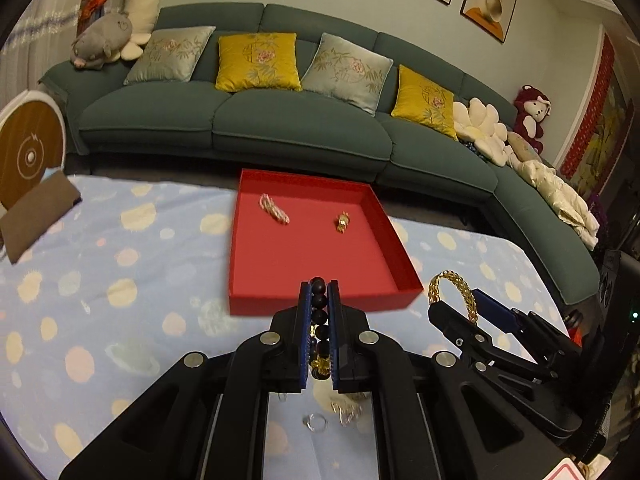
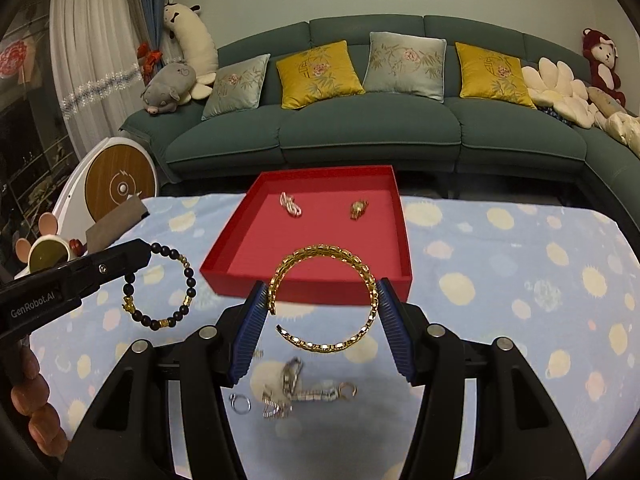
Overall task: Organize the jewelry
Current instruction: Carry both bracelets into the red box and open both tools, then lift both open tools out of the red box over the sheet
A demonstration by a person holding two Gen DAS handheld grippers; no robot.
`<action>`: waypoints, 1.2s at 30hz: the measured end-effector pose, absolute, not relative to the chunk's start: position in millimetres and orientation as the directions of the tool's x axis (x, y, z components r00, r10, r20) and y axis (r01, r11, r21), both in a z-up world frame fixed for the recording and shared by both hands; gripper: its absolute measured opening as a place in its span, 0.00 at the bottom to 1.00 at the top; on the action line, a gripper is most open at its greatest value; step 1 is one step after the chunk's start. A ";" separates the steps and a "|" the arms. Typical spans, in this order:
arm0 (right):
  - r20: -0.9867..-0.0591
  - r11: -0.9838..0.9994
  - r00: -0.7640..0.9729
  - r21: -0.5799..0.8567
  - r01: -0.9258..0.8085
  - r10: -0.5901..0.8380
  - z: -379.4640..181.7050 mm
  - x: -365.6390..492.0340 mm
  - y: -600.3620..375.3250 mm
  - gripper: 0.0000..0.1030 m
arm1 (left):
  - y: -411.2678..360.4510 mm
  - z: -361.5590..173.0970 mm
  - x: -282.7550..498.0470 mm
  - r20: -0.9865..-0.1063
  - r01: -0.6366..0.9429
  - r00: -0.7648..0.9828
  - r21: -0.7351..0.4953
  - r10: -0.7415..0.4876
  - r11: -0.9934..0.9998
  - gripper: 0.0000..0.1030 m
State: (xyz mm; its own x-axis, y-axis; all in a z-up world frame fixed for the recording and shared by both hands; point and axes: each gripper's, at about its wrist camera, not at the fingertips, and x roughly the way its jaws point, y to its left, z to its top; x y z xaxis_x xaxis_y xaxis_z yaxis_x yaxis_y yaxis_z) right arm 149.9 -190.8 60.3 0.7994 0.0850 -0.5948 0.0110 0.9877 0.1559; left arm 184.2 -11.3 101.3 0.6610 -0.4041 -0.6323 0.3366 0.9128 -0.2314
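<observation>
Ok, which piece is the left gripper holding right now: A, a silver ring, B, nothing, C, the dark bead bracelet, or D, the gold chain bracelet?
C: the left gripper is shut on the dark bead bracelet, while the gold chain bracelet sits in the right gripper.

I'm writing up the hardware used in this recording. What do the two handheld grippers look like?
Both the left gripper and the right gripper are matte black plastic linkages with round silver pivot pins. Their fingers carry ribbed blue pads. White "GenRobot.AI" lettering runs along the left one's side. No cables or sleeves show.
</observation>
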 end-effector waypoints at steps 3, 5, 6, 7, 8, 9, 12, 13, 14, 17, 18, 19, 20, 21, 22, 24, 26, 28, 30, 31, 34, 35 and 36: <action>-0.588 0.990 0.805 0.143 0.014 0.074 68.5 185.6 -195.5 0.52 | -21.1 111.5 216.8 -0.618 0.336 0.687 -0.196 -0.382 0.921 0.05; -0.591 0.991 0.804 0.134 0.020 0.064 68.7 209.4 -199.7 0.52 | -28.3 111.0 239.9 -0.621 0.333 0.692 -0.178 -0.369 0.926 0.05; -0.595 0.989 0.801 0.143 0.026 0.065 66.8 221.5 -202.9 0.52 | -32.5 108.7 252.2 -0.624 0.331 0.692 -0.172 -0.363 0.928 0.05; -0.600 0.987 0.797 0.155 0.030 0.070 63.3 231.5 -206.6 0.52 | -36.1 105.8 263.4 -0.629 0.332 0.688 -0.170 -0.361 0.928 0.05; -0.609 0.985 0.790 0.167 0.033 0.077 59.3 242.0 -209.8 0.52 | -39.0 100.9 272.8 -0.636 0.326 0.684 -0.172 -0.358 0.929 0.05; -0.616 0.984 0.784 0.173 0.040 0.077 54.7 251.3 -212.7 0.52 | -41.8 95.5 282.6 -0.646 0.325 0.675 -0.176 -0.358 0.929 0.05; -0.642 0.983 0.763 0.175 0.052 0.074 38.1 273.8 -216.9 0.52 | -48.9 77.8 309.6 -0.669 0.307 0.659 -0.177 -0.344 0.935 0.05; -0.652 0.983 0.755 0.174 0.056 0.072 32.0 278.5 -218.0 0.52 | -51.4 72.3 316.2 -0.674 0.300 0.660 -0.166 -0.331 0.939 0.05; -0.662 0.983 0.746 0.172 0.057 0.072 25.9 284.7 -218.3 0.52 | -55.0 65.5 322.5 -0.682 0.298 0.658 -0.155 -0.320 0.942 0.05; -0.687 0.984 0.723 0.164 0.063 0.069 7.6 300.3 -219.0 0.52 | -60.8 46.7 339.2 -0.702 0.285 0.647 -0.138 -0.296 0.949 0.05; -0.695 0.985 0.716 0.162 0.064 0.068 1.7 305.3 -218.9 0.52 | -62.3 40.7 343.9 -0.708 0.281 0.644 -0.134 -0.291 0.950 0.05; -0.701 0.985 0.710 0.158 0.066 0.065 -3.2 309.5 -219.0 0.52 | -62.8 35.4 348.6 -0.712 0.280 0.640 -0.134 -0.289 0.951 0.05; -0.707 0.986 0.704 0.154 0.064 0.065 -8.6 313.8 -218.6 0.52 | -64.0 30.2 352.8 -0.717 0.278 0.637 -0.132 -0.285 0.952 0.05; -0.713 0.987 0.698 0.150 0.064 0.063 -12.9 317.8 -218.3 0.52 | -64.7 25.4 356.3 -0.720 0.275 0.634 -0.131 -0.282 0.953 0.05; -0.718 0.987 0.693 0.147 0.063 0.063 -17.4 320.6 -217.8 0.52 | -65.4 21.1 359.4 -0.724 0.273 0.632 -0.128 -0.278 0.953 0.05; -0.726 0.988 0.685 0.141 0.058 0.063 -23.8 324.4 -216.3 0.53 | -66.2 14.4 363.5 -0.727 0.259 0.634 -0.122 -0.264 0.958 0.06; -0.724 0.991 0.688 0.120 0.067 0.042 -26.7 324.9 -216.7 0.54 | -65.5 9.5 365.9 -0.734 0.226 0.638 -0.107 -0.230 0.968 0.09; -0.711 0.990 0.702 0.119 0.072 0.034 -25.4 321.6 -219.4 0.55 | -62.6 7.7 366.2 -0.732 0.222 0.639 -0.116 -0.234 0.968 0.15; -0.692 0.988 0.722 0.131 0.083 0.031 -19.3 313.1 -224.7 0.55 | -56.4 9.9 361.8 -0.725 0.207 0.651 -0.117 -0.226 0.971 0.25; -0.679 0.986 0.733 0.141 0.086 0.033 -14.0 306.3 -227.8 0.55 | -51.8 12.8 357.2 -0.719 0.203 0.657 -0.122 -0.228 0.972 0.25; -0.645 0.982 0.763 0.173 0.081 0.051 7.1 279.2 -236.4 0.55 | -35.0 28.3 337.0 -0.706 0.216 0.662 -0.140 -0.251 0.966 0.25; -0.636 0.981 0.770 0.178 0.079 0.053 14.5 270.2 -238.9 0.55 | -28.9 34.9 328.2 -0.701 0.221 0.666 -0.140 -0.254 0.965 0.25; -0.628 0.981 0.776 0.181 0.075 0.057 22.3 259.2 -240.9 0.55 | -22.6 41.8 318.1 -0.698 0.227 0.668 -0.139 -0.258 0.964 0.26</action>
State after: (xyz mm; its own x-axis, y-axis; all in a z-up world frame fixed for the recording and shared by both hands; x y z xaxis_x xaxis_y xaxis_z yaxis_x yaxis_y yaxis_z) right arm 259.2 -240.9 22.3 0.7758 0.0568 -0.6284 0.0746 0.9807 0.1807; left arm 318.1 -22.6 41.8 0.6677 -0.2576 -0.6985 0.2266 0.9640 -0.1389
